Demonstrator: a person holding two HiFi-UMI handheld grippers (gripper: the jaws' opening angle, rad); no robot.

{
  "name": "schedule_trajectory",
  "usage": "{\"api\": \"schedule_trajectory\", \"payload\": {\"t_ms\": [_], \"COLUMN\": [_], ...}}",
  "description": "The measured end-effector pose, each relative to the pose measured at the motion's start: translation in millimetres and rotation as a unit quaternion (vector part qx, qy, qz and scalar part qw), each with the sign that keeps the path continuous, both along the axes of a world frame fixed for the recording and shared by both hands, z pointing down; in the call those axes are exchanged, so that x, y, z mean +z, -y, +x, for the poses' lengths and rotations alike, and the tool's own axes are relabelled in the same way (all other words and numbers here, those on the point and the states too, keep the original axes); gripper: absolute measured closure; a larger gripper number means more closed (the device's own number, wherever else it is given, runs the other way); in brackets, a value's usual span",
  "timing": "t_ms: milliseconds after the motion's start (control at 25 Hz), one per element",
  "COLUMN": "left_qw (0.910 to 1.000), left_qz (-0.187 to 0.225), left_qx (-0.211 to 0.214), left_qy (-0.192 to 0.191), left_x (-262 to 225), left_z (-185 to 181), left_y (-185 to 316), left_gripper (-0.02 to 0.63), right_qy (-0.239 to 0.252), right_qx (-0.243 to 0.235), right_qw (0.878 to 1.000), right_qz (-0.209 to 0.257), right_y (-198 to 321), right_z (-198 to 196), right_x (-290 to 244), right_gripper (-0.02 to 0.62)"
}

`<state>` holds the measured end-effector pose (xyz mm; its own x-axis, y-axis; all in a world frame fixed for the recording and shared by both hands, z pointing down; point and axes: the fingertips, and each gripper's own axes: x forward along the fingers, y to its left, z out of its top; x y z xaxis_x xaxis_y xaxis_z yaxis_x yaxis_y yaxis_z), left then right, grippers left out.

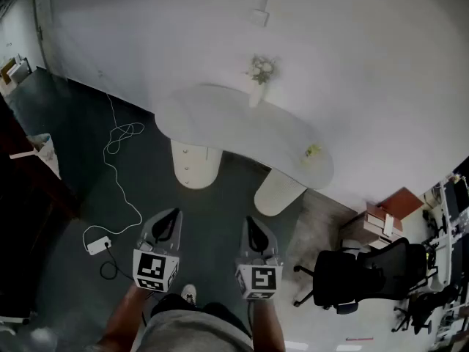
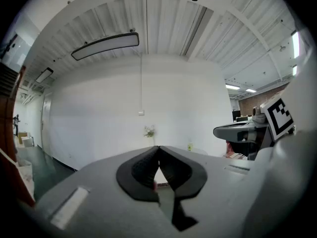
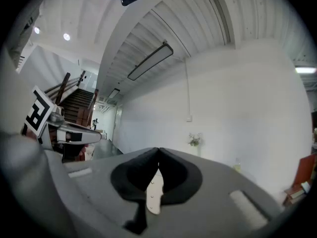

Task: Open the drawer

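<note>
A white cylindrical drawer pedestal [image 1: 195,163] with small round knobs down its front stands under the left end of a curved white desk [image 1: 242,127]. Both grippers are held low near my body, well short of it. My left gripper [image 1: 174,213] is shut, its black jaws meeting at the tips with nothing between them [image 2: 158,147]. My right gripper [image 1: 250,220] is likewise shut and empty [image 3: 158,149]. Through the gap below the right jaws a strip of the pedestal [image 3: 154,192] with its knobs shows. The drawers look closed.
A second pedestal [image 1: 278,191] holds up the desk's right end. A vase of flowers [image 1: 260,72] and a small bottle [image 1: 313,151] stand on the desk. A white cable with a power strip [image 1: 97,245] lies on the dark floor at left. A black office chair [image 1: 366,273] stands at right.
</note>
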<state>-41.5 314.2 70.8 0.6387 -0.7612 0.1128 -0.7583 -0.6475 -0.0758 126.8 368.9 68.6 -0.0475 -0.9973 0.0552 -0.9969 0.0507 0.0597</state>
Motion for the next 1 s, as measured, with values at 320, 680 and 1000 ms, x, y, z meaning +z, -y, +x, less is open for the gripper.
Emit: {"api": "schedule_trajectory", "payload": {"t_ms": [320,680,1000], "left_qw": [1.0,1.0,0.9994], "left_qz": [-0.003,-0.007,-0.025], "left_qx": [0.007,-0.004,-0.023], "left_qy": [0.001,0.0,-0.002], "left_x": [7,14,31], "left_z": [-15,-30,-27], "left_y": [17,44,90], "left_gripper": [0.595,0.595,0.595], "right_qy": [0.001,0.003,0.011], "right_qx": [0.004,-0.009,-0.02], "right_qw": [1.0,1.0,0.999], "right_qz": [0.001,-0.014,-0.03], "right_y": [15,47,97], "right_z": [-18,-37,-31], "right_x": [3,16,36], "right_gripper": [0.592,0.592,0.592]}}
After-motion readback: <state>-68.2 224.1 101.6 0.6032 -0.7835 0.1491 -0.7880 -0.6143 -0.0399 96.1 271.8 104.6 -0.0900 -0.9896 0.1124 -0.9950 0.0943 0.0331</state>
